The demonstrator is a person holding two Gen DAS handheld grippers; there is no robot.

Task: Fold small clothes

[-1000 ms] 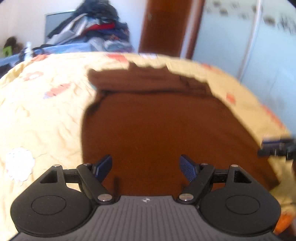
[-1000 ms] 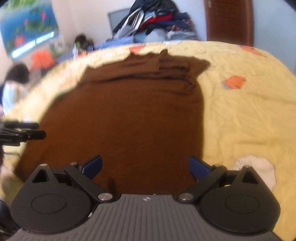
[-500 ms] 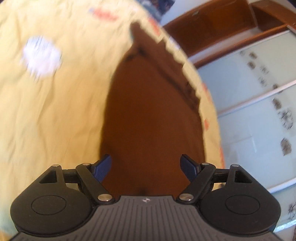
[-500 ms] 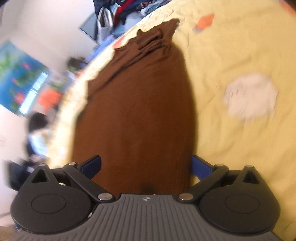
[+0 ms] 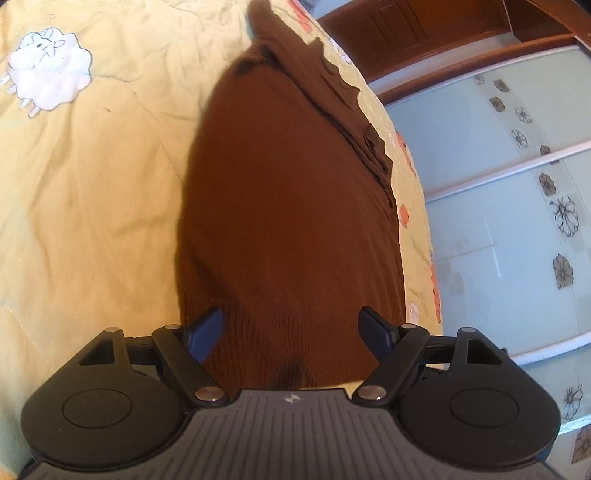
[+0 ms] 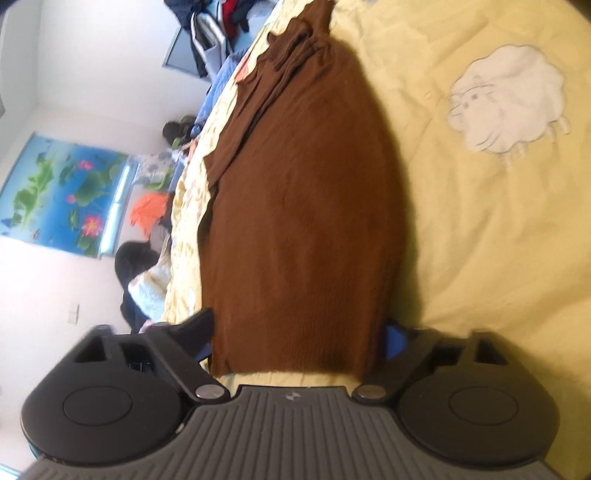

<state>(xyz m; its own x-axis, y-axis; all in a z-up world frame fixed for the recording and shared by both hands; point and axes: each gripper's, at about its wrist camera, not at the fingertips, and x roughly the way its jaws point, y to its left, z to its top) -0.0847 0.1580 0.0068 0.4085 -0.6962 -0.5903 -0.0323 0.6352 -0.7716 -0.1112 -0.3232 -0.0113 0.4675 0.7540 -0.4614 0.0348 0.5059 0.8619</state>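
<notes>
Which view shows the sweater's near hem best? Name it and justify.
The right wrist view: the brown sweater's whole bottom edge shows against the yellow bedspread, between the closing right gripper's jaws. In the left wrist view, the left gripper hides most of that hem.

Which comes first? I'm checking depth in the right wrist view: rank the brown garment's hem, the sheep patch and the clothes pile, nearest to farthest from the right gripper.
1. Hem of the brown garment: between the closing jaws of the right gripper.
2. Sheep patch: on the yellow bedspread, upper right.
3. Clothes pile: beyond the bed's far end, top left.
</notes>
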